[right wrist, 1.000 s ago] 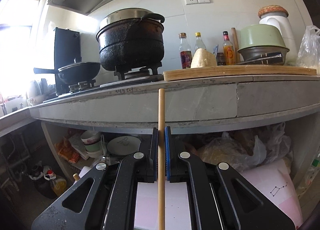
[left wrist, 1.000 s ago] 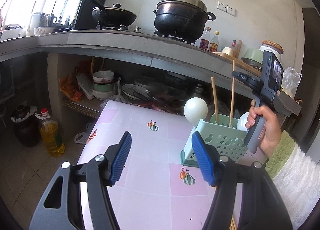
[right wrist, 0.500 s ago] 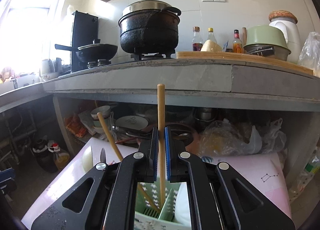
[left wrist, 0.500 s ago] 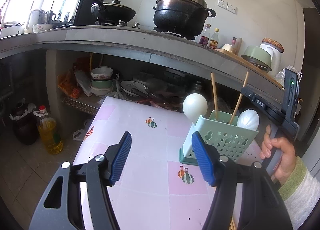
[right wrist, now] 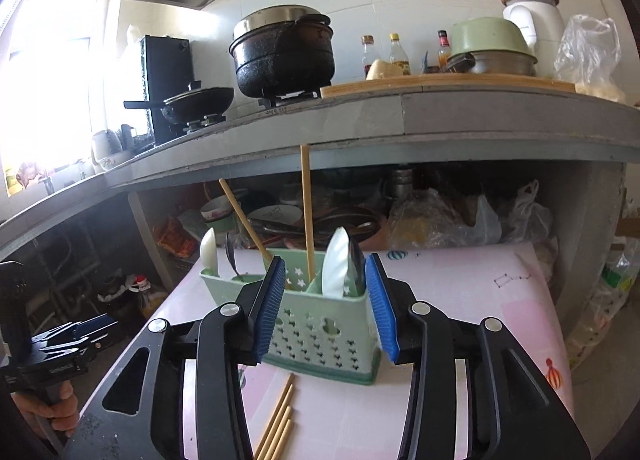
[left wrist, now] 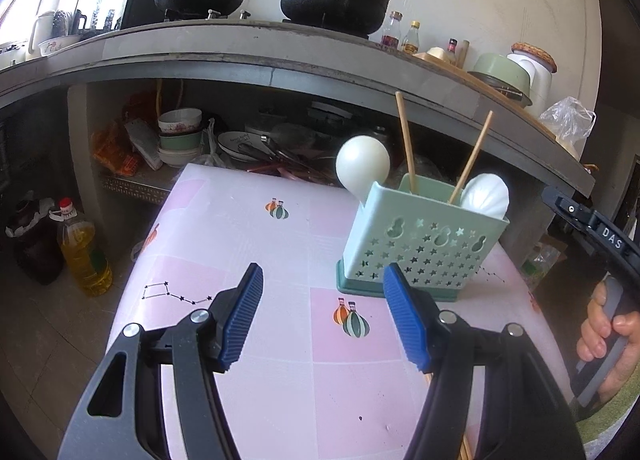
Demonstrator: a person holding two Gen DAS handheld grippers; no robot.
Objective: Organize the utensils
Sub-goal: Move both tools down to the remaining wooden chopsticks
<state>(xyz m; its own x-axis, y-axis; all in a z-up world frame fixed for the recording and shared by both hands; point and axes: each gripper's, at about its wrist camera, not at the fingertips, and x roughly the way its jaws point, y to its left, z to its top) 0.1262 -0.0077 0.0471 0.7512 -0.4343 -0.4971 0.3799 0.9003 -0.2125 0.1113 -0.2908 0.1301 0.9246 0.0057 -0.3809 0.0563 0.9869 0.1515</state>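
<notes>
The right gripper (right wrist: 326, 300) tilts slightly downward, jaws opening and empty, before the pale green perforated plastic utensil caddy (right wrist: 320, 326). The left gripper (left wrist: 322, 318) hovers released. Loose wooden chopsticks (right wrist: 276, 426) lie beneath.

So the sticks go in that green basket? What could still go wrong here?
The right gripper is opening right in front of the green holder; a careless pull back could nudge it. The two chopsticks inside stand tall and lean loosely, easy to snag. More chopsticks lie near the table edge and might roll off.
</notes>
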